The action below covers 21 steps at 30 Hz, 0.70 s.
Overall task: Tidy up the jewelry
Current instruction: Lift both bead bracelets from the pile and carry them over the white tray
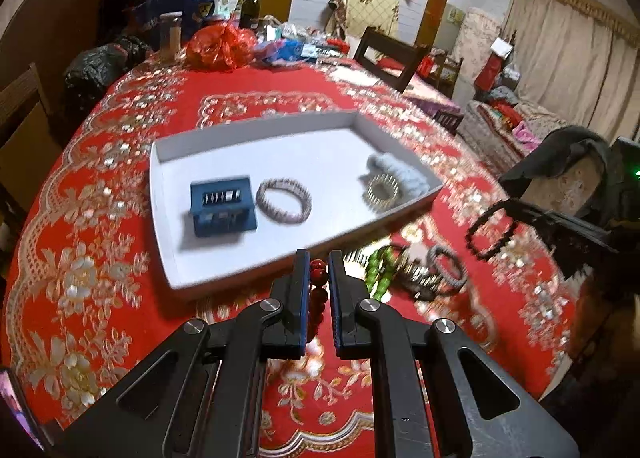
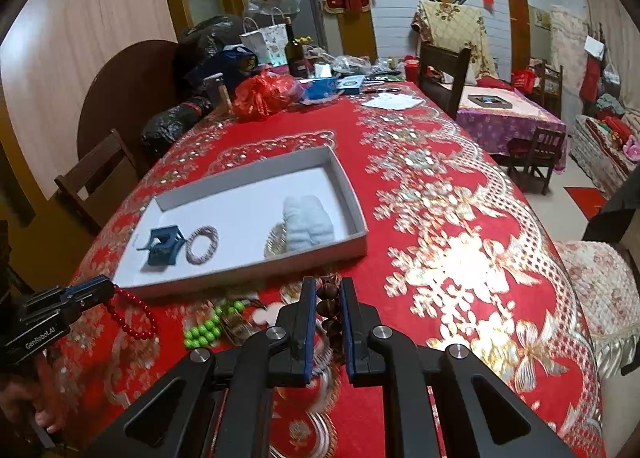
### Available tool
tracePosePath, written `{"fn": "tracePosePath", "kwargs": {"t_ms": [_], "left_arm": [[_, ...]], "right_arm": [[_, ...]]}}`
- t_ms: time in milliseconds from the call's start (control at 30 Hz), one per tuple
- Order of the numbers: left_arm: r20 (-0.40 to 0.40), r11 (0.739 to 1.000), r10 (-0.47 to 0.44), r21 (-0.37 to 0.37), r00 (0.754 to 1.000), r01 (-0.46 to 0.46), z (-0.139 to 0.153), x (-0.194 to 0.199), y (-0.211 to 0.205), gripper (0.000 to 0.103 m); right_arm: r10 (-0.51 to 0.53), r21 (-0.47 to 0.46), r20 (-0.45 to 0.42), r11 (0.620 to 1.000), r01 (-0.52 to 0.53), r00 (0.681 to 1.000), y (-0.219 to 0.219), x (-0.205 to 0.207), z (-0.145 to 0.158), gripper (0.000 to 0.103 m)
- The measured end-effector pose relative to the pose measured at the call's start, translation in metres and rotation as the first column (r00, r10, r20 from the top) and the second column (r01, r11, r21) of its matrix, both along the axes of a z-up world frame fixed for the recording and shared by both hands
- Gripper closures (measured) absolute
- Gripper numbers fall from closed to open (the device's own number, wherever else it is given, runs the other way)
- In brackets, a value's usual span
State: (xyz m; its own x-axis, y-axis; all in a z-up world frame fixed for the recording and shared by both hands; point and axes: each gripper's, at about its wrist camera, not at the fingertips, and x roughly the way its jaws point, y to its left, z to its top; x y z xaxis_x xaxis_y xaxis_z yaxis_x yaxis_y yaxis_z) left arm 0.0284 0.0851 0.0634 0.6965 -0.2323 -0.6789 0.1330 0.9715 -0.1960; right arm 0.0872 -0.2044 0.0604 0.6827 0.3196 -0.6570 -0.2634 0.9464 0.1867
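The left hand-held gripper (image 1: 319, 264) has its two fingers closed to a narrow gap on a red bead bracelet (image 2: 134, 316), which hangs from the fingertips in a loop just in front of the near rim of the white tray (image 1: 168, 246). The right hand-held gripper (image 2: 327, 292) is likewise nearly closed, pinching a dark brown bead bracelet (image 2: 329, 304) whose loop shows to the right in the left wrist view, lifted above the desk (image 1: 100, 258). Between the two, on the red and gold tablecloth just outside the tray's near edge, lies a small heap of jewelry: a green bead bracelet (image 1: 380, 272), a grey ring-shaped bracelet (image 1: 446, 270) and some blurred metallic pieces tangled beside them. Inside the tray, a blue hair claw clip (image 1: 222, 206) sits toward the left, with a silver stretch bracelet (image 1: 284, 200) just beside it on its right. Toward the tray's right end a gold bracelet (image 1: 382, 190) rests against a pale blue fluffy scrunchie (image 1: 400, 174). Farther back on the desk are a red plastic bag (image 1: 220, 46), a dark bottle (image 2: 294, 48) and other clutter.
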Motion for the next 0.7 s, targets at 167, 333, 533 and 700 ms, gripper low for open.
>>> {"fn": "tracePosePath", "kwargs": {"t_ms": [167, 333, 533, 700], "left_arm": [[0.054, 1.0, -0.007, -0.012, 0.998, 0.008, 0.026, 0.015, 0.006, 0.095], [0.054, 1.0, 0.008, 0.001, 0.999, -0.008, 0.029, 0.041, 0.007, 0.095], [0.035, 0.999, 0.036, -0.04, 0.999, -0.034, 0.025, 0.074, 0.004, 0.095], [0.022, 0.996, 0.052, -0.069, 0.998, -0.05, 0.01, 0.096, -0.005, 0.095]], "right_arm": [[0.073, 0.016, 0.005, 0.997, -0.073, 0.997, 0.014, 0.018, 0.017, 0.092], [0.128, 0.031, -0.011, 0.991, -0.128, 0.992, 0.024, 0.045, 0.025, 0.092], [0.144, 0.074, 0.025, 0.987, -0.146, 0.989, 0.04, 0.067, 0.032, 0.092], [0.166, 0.124, 0.007, 0.978, -0.166, 0.986, 0.059, 0.087, 0.017, 0.092]]}}
